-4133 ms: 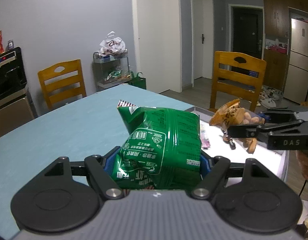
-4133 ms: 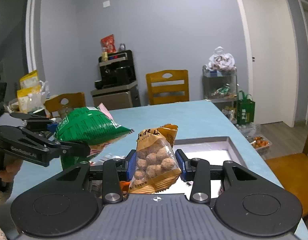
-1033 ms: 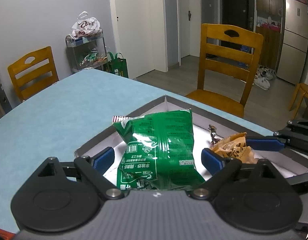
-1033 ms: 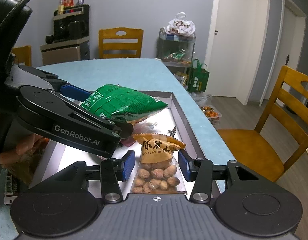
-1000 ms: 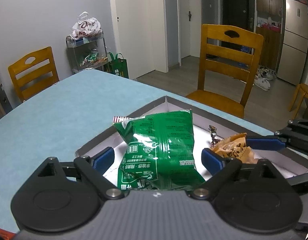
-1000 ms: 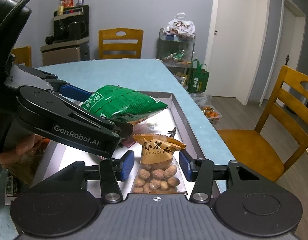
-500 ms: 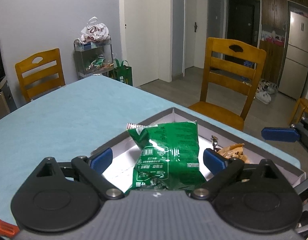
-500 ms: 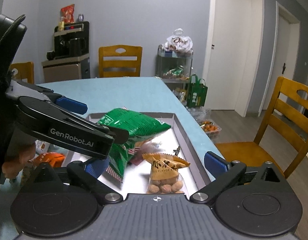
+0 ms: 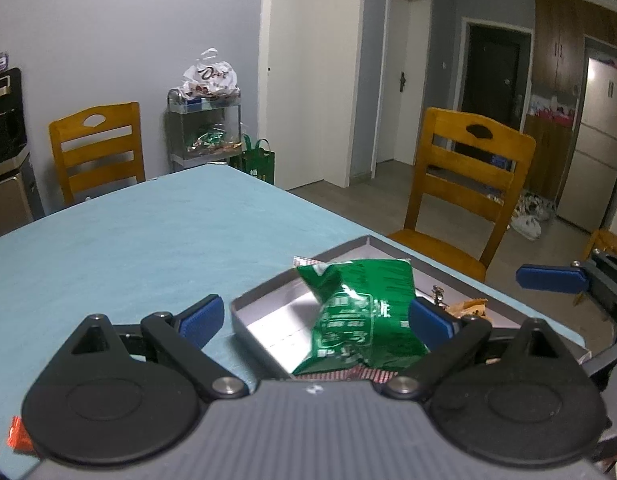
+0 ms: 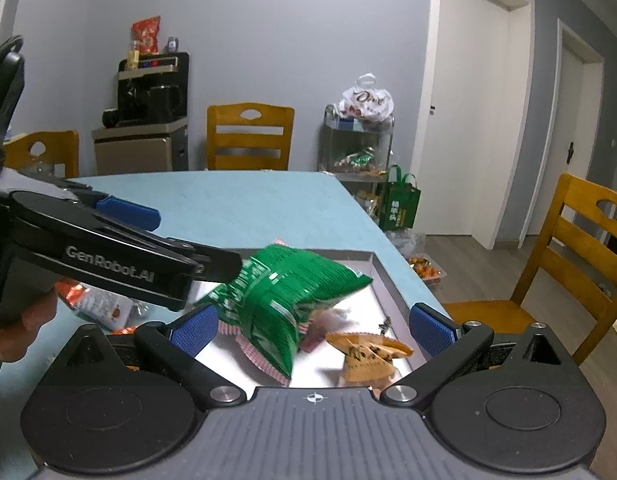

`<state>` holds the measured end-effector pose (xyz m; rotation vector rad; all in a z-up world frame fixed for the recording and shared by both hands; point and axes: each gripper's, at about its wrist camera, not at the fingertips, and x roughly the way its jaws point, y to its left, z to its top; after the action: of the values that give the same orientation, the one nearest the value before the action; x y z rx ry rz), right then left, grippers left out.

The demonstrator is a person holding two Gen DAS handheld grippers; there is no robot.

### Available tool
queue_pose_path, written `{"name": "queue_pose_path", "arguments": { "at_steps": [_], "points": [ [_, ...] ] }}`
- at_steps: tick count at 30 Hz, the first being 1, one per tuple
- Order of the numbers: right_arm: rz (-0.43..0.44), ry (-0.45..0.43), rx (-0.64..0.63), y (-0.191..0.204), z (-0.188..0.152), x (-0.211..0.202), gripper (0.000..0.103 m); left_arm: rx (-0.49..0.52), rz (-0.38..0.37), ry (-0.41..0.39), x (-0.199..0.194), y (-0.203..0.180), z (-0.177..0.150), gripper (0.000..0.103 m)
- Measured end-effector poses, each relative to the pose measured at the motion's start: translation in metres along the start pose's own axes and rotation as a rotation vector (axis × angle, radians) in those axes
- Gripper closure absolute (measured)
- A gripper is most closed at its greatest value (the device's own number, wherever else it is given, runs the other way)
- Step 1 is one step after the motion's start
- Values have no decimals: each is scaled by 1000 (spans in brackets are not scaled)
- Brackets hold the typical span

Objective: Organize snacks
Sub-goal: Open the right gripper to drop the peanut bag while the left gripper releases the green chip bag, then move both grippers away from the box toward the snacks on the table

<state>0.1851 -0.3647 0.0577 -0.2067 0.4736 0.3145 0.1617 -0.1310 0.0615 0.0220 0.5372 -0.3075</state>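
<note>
The crinkly green foil snack bag (image 10: 284, 300) and the orange packet of nut balls (image 10: 366, 358) both lie inside the shallow grey metal tray (image 10: 382, 276); left gripper (image 9: 314, 318) and right gripper (image 10: 312, 328) gape empty above it, while loose orange wrappers (image 10: 94, 300) beside the tray seem left to sort

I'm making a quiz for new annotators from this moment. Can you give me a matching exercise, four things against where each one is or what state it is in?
Things:
1. green bag
2. orange nut pack
3. right gripper
4. white bag

Places or states:
A. on top of the metal cart by the wall
B. jaws wide open, nothing held
C. lying in the tray, over a red-checked packet
D. lying in the tray, near its right wall

Pairs: 1-C, 2-D, 3-B, 4-A
</note>
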Motion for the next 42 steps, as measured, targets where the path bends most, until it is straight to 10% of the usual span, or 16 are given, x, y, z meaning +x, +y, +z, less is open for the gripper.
{"name": "queue_pose_path", "arguments": {
  "at_steps": [42],
  "points": [
    [113,-136,-133,86,32,-34,0,-184,254,-98,-145,146,-42,2]
  ]
}}
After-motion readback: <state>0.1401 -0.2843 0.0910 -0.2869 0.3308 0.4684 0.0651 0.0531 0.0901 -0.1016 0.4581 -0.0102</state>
